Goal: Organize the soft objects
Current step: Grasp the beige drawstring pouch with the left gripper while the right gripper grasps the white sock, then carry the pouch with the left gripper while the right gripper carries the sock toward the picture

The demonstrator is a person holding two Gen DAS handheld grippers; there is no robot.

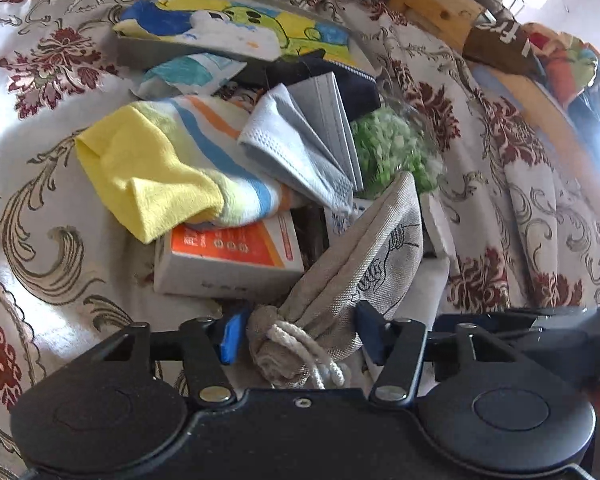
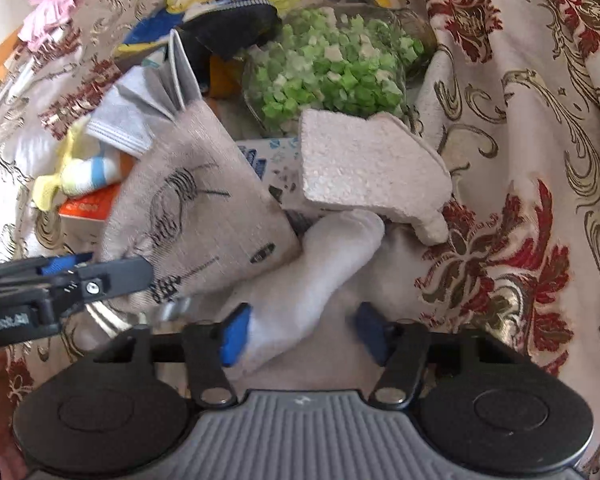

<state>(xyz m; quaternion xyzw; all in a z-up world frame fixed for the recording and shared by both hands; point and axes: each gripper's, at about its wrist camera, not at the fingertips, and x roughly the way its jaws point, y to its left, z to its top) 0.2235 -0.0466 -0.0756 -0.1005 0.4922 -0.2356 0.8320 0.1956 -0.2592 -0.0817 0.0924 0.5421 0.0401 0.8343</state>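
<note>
A beige drawstring pouch (image 1: 360, 252) with a black line drawing lies on the pile; its tied neck sits between the fingers of my left gripper (image 1: 300, 334), which stand wide apart around it. The pouch also shows in the right wrist view (image 2: 196, 208). My right gripper (image 2: 302, 330) is open, with a white sock (image 2: 308, 272) between its fingers, touching the left pad (image 2: 236, 334). A yellow striped sock (image 1: 168, 168) and a pale blue sock (image 1: 296, 148) lie further back.
An orange and white box (image 1: 228, 256), a bag of green foam bits (image 2: 332, 68), a white foam block (image 2: 372, 164), a dark pouch (image 2: 228, 28) and a painted card (image 1: 236, 32) crowd the floral cloth (image 2: 520, 200). A wooden edge (image 1: 440, 4) is behind.
</note>
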